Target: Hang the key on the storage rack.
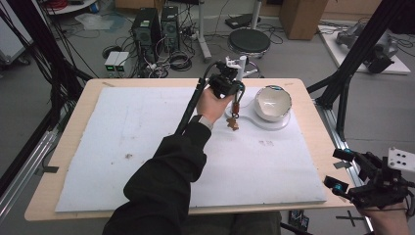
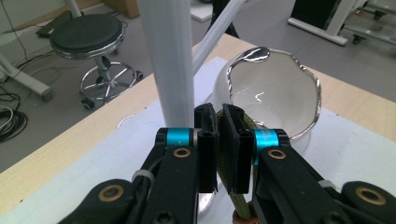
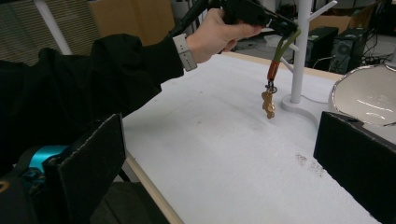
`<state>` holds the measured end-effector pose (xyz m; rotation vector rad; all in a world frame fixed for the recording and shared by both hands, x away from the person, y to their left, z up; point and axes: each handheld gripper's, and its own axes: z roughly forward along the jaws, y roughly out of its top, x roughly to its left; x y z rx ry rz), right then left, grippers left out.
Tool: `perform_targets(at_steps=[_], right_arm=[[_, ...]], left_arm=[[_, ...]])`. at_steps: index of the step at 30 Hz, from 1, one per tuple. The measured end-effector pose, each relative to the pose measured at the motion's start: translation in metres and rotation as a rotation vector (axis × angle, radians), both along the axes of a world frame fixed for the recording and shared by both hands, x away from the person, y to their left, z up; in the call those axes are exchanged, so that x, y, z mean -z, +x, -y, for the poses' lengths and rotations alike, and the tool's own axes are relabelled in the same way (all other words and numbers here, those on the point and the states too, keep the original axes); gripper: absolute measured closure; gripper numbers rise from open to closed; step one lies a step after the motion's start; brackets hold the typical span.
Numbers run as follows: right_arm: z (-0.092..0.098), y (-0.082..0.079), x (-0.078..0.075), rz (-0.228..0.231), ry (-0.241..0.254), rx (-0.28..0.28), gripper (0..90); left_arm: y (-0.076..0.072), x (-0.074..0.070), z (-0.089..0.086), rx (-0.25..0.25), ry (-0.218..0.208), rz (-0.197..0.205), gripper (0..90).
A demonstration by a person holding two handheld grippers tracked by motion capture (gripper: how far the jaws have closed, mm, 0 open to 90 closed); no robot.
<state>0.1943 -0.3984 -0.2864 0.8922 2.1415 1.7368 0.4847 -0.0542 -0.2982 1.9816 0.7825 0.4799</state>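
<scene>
My left gripper (image 1: 235, 90) hovers beside the white peg stand (image 1: 241, 63) at the far side of the table. It is shut on the olive strap (image 2: 226, 163) of a keychain. An orange connector (image 3: 273, 70) and a small brown pendant (image 1: 233, 122) dangle from the strap, just above the white mat. In the left gripper view the stand's post (image 2: 170, 60) rises right behind the jaws. A white bowl (image 1: 272, 103) with a silvery rim sits to the right on the stand's base. My right gripper (image 1: 337, 169) hangs off the table's right front corner, open and holding nothing.
A white foam mat (image 1: 147, 147) covers most of the wooden table (image 1: 73, 122). A black sleeve reaches across the middle of it. A black frame leg (image 1: 342, 93) stands at the right edge. A stool (image 1: 248, 41), computers and cables lie on the floor beyond.
</scene>
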Motion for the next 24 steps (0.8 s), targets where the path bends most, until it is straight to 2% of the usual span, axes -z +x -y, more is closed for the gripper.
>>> perform_targets(at_steps=[8, 12, 17, 21, 24], right_arm=[[0.003, 0.002, 0.004, -0.014, 0.002, 0.005, 1.6], [0.003, 0.003, 0.004, -0.014, -0.001, 0.002, 1.7], [0.004, 0.002, 0.004, -0.014, 0.005, 0.011, 1.6], [0.004, 0.003, 0.005, -0.014, 0.001, 0.006, 1.6], [0.002, 0.003, 0.005, -0.018, 0.0, 0.007, 1.6]], left_arm=[[0.004, 0.004, 0.0, -0.009, 0.005, -0.004, 84.2], [0.006, 0.006, -0.001, -0.014, -0.015, -0.033, 83.3], [0.007, 0.003, -0.005, -0.014, -0.027, -0.028, 83.0], [0.009, 0.001, -0.012, -0.019, -0.059, -0.053, 67.6], [0.009, 0.0, -0.016, 0.02, -0.094, -0.066, 47.8]])
